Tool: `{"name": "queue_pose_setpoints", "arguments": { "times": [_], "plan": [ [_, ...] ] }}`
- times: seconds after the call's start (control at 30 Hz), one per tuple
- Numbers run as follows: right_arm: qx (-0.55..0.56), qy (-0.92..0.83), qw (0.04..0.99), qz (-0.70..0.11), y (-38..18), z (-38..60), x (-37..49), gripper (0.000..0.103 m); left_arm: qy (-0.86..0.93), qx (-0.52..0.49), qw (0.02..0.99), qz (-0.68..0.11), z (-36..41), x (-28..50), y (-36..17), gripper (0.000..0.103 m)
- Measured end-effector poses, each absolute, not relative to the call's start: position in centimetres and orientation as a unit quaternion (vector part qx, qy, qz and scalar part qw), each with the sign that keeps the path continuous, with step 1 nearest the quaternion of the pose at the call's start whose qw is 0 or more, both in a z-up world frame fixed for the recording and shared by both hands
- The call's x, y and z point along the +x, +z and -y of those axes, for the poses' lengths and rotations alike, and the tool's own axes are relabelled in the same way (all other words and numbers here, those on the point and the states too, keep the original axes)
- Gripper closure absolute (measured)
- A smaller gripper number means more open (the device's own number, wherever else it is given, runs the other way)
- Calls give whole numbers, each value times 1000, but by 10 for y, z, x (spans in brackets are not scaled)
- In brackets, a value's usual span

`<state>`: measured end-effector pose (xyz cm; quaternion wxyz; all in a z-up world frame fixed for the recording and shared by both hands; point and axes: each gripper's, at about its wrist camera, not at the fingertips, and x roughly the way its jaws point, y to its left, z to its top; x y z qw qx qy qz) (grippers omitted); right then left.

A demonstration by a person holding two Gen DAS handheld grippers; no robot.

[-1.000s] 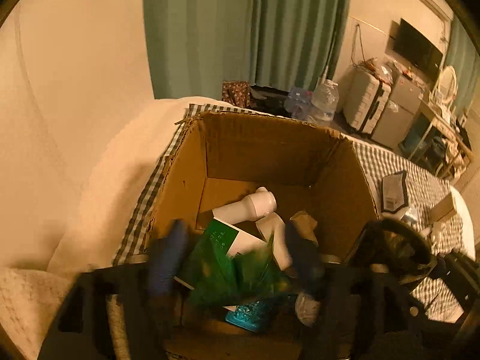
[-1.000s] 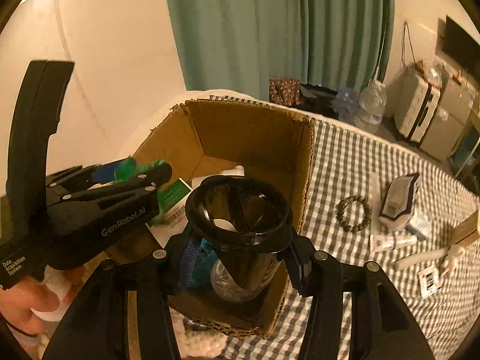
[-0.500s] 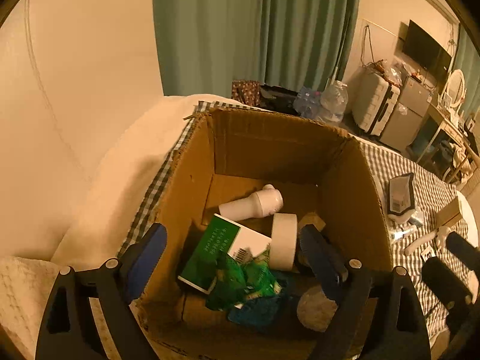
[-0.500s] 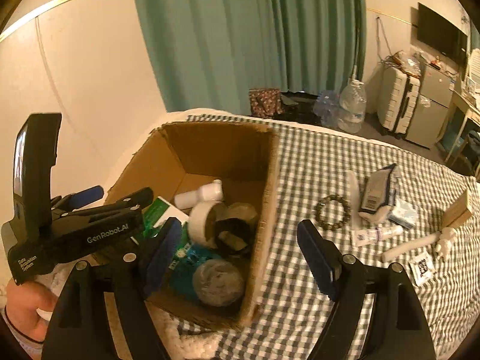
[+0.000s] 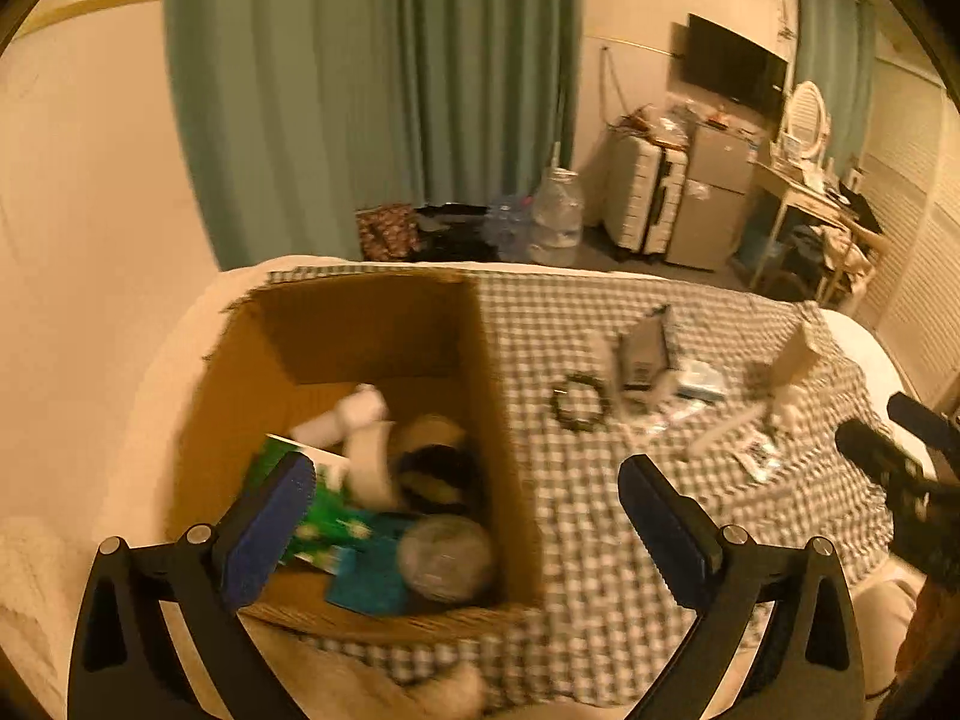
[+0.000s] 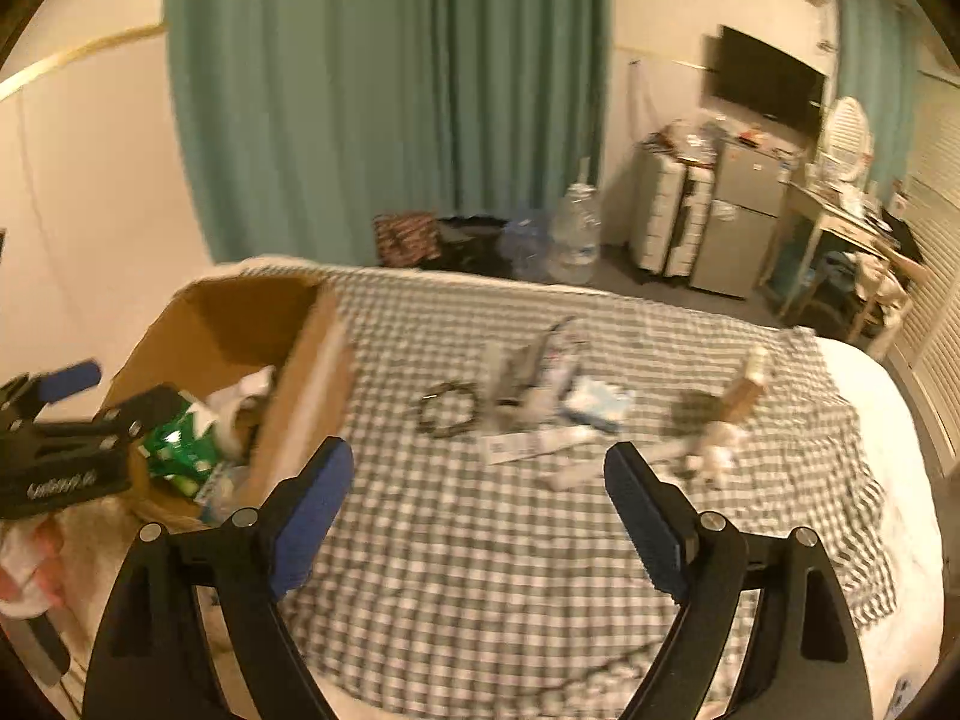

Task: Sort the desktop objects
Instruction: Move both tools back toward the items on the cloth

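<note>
Left gripper: jaws spread wide with nothing between them; they have just been opening. One second ago its blue pads were down inside the box around the green packet; in this frame they hang above the box's near right corner and the cloth beside it.
Right gripper: jaws apart and empty; they have just been opening. One second ago a dark glass jar sat between them over the box; now they face bare checked cloth to the right of the box.
Cardboard box: open-topped, at the left end of the checked cloth. It fills less of both views than before.
Box contents: green packet, white bottle, roll of white tape, a dark object, a blue item and a greyish round object at the near right corner. Whether that round object is the jar cannot be told through the blur.
Items on the cloth: bead bracelet, a dark pouch, a white tube, a pale blue pack and a small white figure, lying close together, well apart from the box.
Image quality: both views are motion-blurred.
</note>
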<state>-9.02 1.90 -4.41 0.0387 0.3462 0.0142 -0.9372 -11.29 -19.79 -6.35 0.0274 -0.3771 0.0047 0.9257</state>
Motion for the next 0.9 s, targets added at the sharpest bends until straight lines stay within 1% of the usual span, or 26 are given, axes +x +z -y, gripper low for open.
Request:
{"name": "queue_pose_setpoints", "arguments": {
  "times": [0.1,0.2,0.3,0.4,0.53,0.63,0.8,0.9],
  "plan": [
    [341,-940,6,5,-41,-62,-83,17,924,-380,38,-11,159,-103,-68,0],
    [337,-941,-40,2,-45,-98,-79,16,922,-384,44,-30,125,-99,-78,0],
    [339,-939,-57,16,-54,-124,-76,16,919,-388,54,-49,93,-97,-93,0],
    [346,-936,-68,21,-70,-143,-77,17,914,-396,58,-65,65,-102,-111,0],
    [356,-931,-81,21,-94,-162,-83,17,910,-403,71,-64,36,-114,-132,0],
    [367,-925,-89,35,-116,-178,-89,17,908,-404,85,-67,15,-127,-148,0],
    [383,-916,-101,62,-155,-209,-105,17,906,-401,93,-98,-18,-156,-180,0],
    [397,-909,-98,79,-172,-225,-125,17,901,-414,98,-91,-32,-178,-201,0]
  ]
}}
